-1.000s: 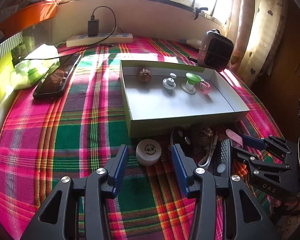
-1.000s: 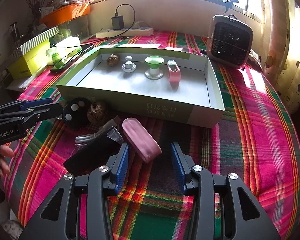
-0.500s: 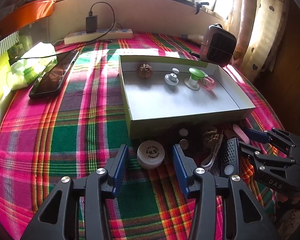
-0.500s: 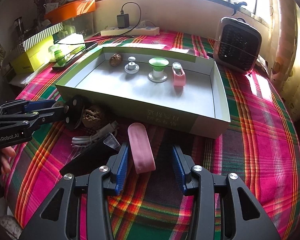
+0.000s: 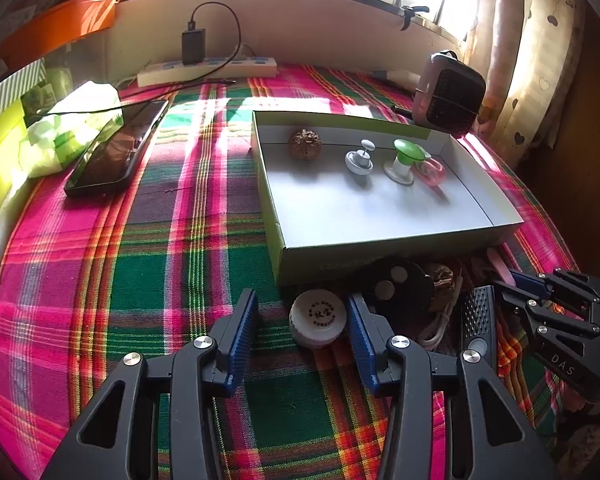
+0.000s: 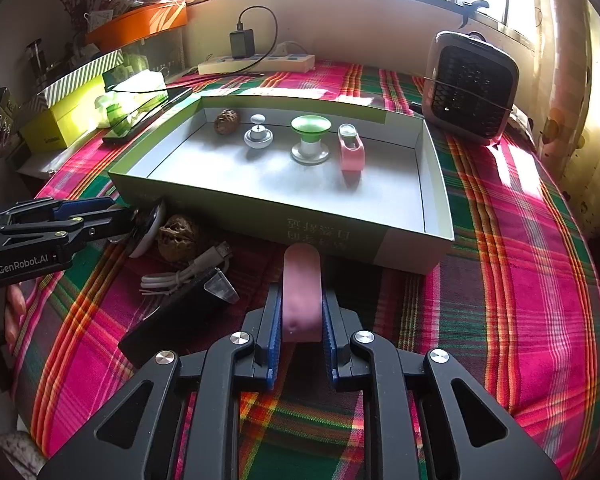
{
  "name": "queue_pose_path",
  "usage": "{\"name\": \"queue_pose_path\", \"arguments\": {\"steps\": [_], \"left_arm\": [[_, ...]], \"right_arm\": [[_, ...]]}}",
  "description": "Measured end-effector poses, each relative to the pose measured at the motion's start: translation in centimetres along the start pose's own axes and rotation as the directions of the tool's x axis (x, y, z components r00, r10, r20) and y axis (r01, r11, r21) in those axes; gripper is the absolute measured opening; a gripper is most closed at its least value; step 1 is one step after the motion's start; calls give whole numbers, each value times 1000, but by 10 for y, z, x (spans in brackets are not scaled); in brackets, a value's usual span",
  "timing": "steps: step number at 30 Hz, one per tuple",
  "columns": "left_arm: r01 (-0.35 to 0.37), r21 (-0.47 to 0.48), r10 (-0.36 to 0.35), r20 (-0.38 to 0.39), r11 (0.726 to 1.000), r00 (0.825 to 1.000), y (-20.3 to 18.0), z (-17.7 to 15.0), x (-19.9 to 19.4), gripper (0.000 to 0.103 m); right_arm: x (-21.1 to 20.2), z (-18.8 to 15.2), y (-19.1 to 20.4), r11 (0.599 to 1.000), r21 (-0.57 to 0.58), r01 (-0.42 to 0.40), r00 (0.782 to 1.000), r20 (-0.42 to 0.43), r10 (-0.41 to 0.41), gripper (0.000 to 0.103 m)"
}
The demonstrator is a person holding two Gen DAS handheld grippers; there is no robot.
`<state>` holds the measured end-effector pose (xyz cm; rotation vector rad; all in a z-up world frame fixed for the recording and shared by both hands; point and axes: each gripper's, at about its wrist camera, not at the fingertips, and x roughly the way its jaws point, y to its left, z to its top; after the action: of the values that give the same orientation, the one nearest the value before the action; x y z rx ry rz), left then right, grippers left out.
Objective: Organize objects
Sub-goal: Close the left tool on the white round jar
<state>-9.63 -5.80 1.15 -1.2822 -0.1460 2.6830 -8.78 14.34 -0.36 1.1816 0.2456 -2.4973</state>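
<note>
Right tongs [image 6: 300, 320] newly clamped on pink case [image 6: 301, 280], beside box wall [image 6: 260, 216].

Right tongs [image 6: 300, 316] are pointing steeply down, blue pads squeezing in from both sides, jaws having just been closing onto the pink piece between them. Left tongs [image 5: 302, 322] are angling down too, jaws sitting wide apart, pads not pressing on anything.

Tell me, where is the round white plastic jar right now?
In the left wrist view, the round white jar sits on the plaid cloth between the open left gripper, near the box.
</note>
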Motion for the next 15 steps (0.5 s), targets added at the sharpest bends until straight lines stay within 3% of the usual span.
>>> {"name": "queue_pose_path", "arguments": {"steps": [5,15], "left_arm": [[-48,-17,48,3,999,999,4,-1,-1,43],[-63,-9,63,8,998,998,6,0,0,36]], "right_arm": [[0,0,0,1000,1,0,1000,0,0,19],[0,0,-1,1000,1,0,1000,0,0,19]]}}
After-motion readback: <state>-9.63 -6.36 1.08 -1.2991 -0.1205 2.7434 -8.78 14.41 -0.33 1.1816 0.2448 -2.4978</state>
